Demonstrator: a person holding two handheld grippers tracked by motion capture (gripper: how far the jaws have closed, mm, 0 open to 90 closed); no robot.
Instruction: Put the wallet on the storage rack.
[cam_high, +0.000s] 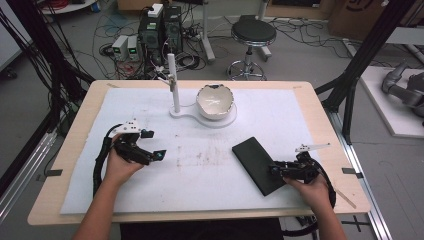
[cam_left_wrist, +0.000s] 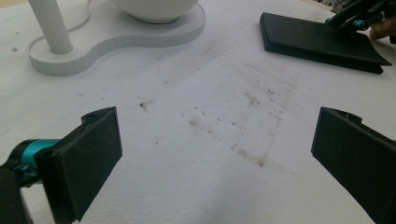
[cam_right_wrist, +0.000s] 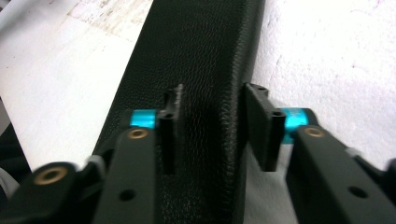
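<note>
A white mat (cam_high: 150, 190) covered most of the table (cam_high: 75, 150). Near its far edge stood a white bowl (cam_high: 215, 101) on a white base (cam_high: 220, 121) with an upright post (cam_high: 173, 82). Beyond the table, a round stool (cam_high: 253, 33) and computer towers (cam_high: 162, 30) stood on the floor among cables.

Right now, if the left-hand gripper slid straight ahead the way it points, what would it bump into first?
Probably nothing soon: the left gripper, jaws wide open, faces bare stained white mat. Farther on, the flat black leather-textured case lies right of that line and the white stand base left; depth is unclear.
</note>
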